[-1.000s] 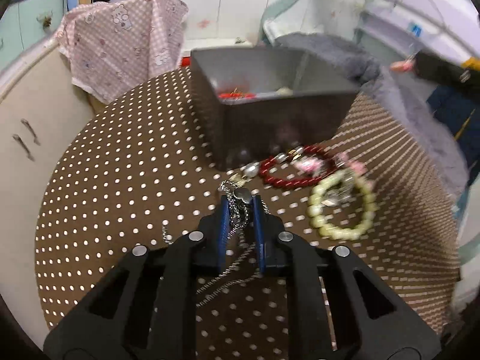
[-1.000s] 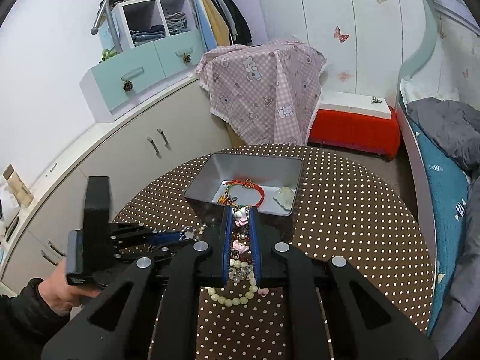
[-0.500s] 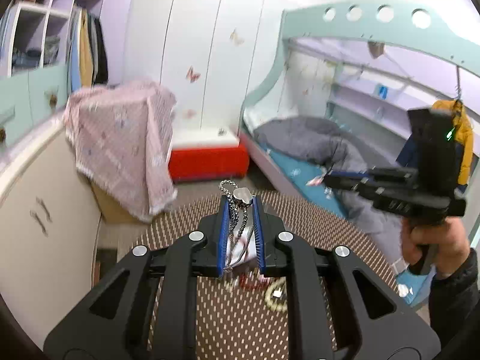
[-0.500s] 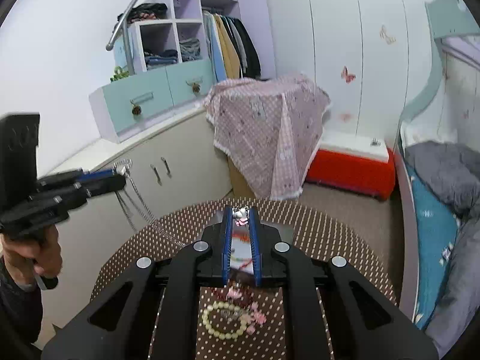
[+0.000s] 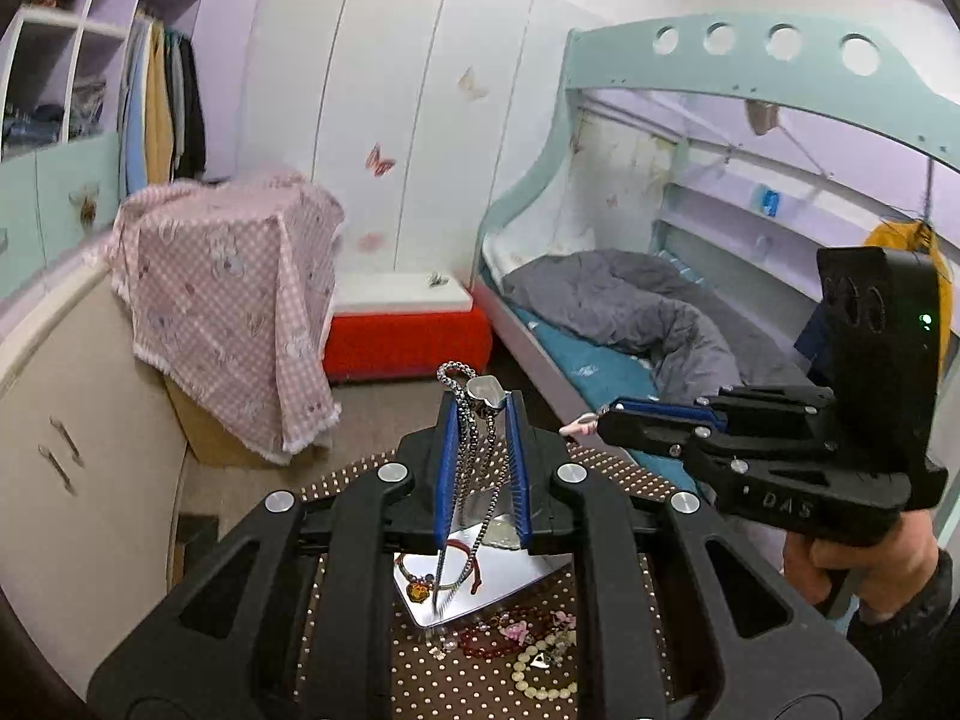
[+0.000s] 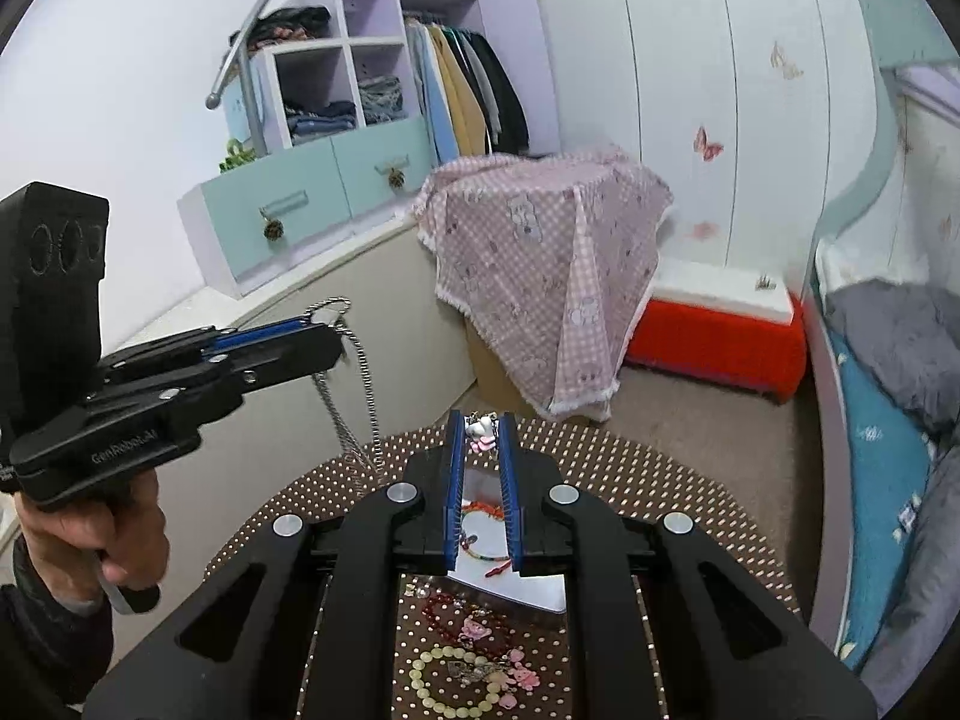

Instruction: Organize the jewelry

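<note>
Left wrist view: left gripper [image 5: 480, 405] fingers pinch silver chain necklace [image 5: 474, 480] above metal tin [image 5: 510, 579]; right gripper [image 6: 481, 426] fingers pinch pink charm [image 6: 480, 429]; bead bracelets [image 6: 462, 675] left on tabletop [image 6: 630, 480].

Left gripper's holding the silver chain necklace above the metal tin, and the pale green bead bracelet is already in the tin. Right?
Not quite. The pale green bead bracelet lies on the dotted brown tablecloth beside the metal tin, per the right wrist view. The left gripper does hold the silver chain necklace above it.
</note>
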Tool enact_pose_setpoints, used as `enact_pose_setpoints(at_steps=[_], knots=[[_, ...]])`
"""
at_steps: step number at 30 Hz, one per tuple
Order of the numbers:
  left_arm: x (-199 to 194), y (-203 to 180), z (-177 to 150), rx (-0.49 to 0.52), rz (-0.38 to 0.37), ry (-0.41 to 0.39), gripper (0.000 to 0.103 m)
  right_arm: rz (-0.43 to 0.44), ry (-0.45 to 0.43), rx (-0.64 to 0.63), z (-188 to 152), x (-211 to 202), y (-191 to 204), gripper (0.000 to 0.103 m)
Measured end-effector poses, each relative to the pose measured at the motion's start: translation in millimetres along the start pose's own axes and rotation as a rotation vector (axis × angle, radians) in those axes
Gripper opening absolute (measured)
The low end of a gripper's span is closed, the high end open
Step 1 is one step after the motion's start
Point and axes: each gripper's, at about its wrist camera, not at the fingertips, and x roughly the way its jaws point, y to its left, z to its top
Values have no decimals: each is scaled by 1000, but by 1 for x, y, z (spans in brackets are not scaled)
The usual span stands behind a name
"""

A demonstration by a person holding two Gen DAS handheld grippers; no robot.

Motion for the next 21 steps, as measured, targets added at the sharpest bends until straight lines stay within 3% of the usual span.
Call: enact_pose_setpoints(at_steps=[4,5,6,7,8,9,10,13,21], knots=[[21,13,-8,-53,11,36,16,16,58,36,-8,24,-9,11],[26,15,-11,-53,23,54,25,27,83,51,-11,32,-12,11],[30,16,-12,-52,32,76,41,20,102,61,-13,38,-14,16],[34,17,-16,-51,59,98,84,0,116,76,-15,42,-18,32],[31,18,-20,-50,94,77,92,-14,119,90,-17,44,-21,45],[27,19,-22,-44,115,58,94,-30,108,117,-19,43,-26,76],[26,19,-25,-38,130,65,94,-46,83,142,-21,40,-31,87],[21,23,-34,-32,198,84,94,-61,50,194,-24,29,-41,90],[-7,36,-58,-111,228,62,95,-102,7,223,-35,6,-46,94]])
